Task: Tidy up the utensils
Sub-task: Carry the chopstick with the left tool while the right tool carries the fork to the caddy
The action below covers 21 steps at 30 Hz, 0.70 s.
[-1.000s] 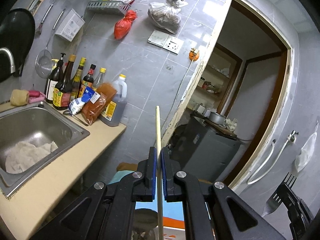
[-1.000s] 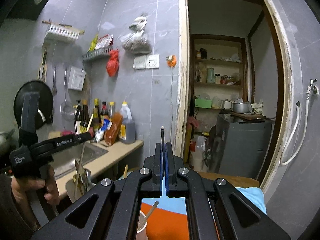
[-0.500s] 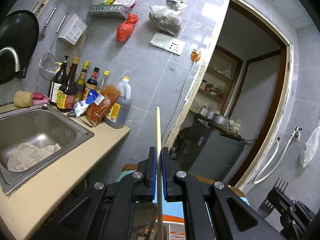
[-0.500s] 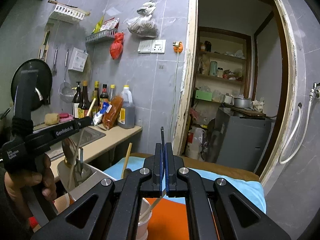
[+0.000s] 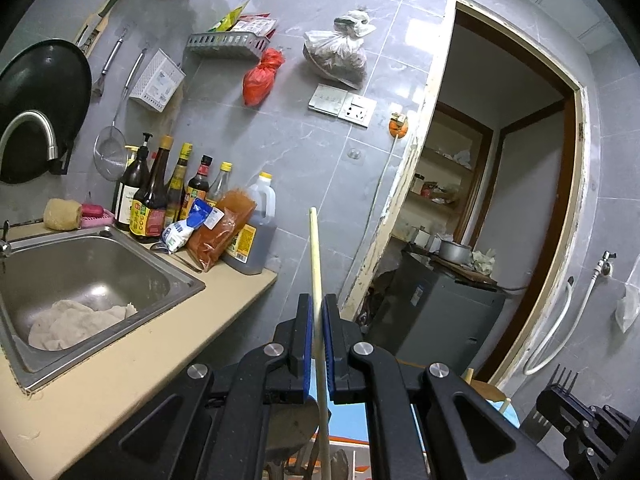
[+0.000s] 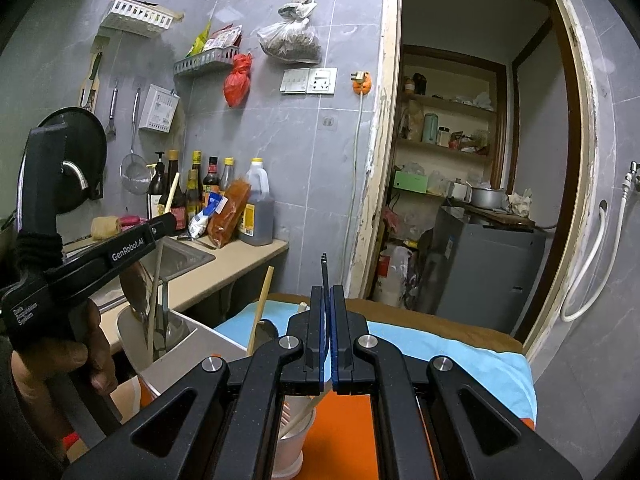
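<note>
Utensils gripped in both pairs of fingers above a holder and a cup.

Left gripper (image 5: 316, 344) pinches a long pale wooden chopstick (image 5: 315, 264) between its blue pads, the stick upright and passing down towards a dark ladle bowl below. Only the right wrist view shows where it ends: in a white rectangular utensil holder (image 6: 180, 344) with metal spoons, and that gripper's side reads "GenRobot.AI", a hand (image 6: 76, 364) on its grip. Right gripper (image 6: 329, 340) is clamped on a thin black fork (image 6: 325, 276), tines up, above a white plastic cup (image 6: 294, 440) holding another pale stick on an orange-and-blue covered surface (image 6: 440, 356).
</note>
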Tool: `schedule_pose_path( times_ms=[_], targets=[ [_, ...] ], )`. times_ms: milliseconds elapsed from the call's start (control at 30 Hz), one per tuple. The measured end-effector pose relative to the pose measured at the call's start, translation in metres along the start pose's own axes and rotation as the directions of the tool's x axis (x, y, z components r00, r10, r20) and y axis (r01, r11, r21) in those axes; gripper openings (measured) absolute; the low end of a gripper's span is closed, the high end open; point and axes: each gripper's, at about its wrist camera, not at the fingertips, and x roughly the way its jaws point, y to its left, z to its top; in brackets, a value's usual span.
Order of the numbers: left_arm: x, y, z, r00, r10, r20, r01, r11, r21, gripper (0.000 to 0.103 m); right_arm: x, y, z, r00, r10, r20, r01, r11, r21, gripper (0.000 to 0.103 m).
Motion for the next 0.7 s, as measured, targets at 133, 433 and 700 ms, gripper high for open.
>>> schedule_pose_path(
  times_ms=[133,433,700],
  targets=[
    [-0.005,-0.002,0.000,1.000,0.002,-0.001,-0.002,1.000,0.031,0.006,0.001,0.000,-0.002,1.000,0.008,-0.008,-0.008,1.000,0.007,0.002],
    [-0.020,-0.008,-0.001,1.000,-0.005,-0.006,0.006,0.993,0.120,0.006,0.004,-0.002,-0.007,0.999,0.023,-0.044,-0.022,0.999,0.026,0.003],
    [-0.024,-0.004,0.002,0.997,-0.021,-0.071,0.028,0.995,0.100,0.006,0.004,-0.001,-0.010,0.997,0.048,-0.058,-0.046,0.998,0.044,0.006]
  ],
)
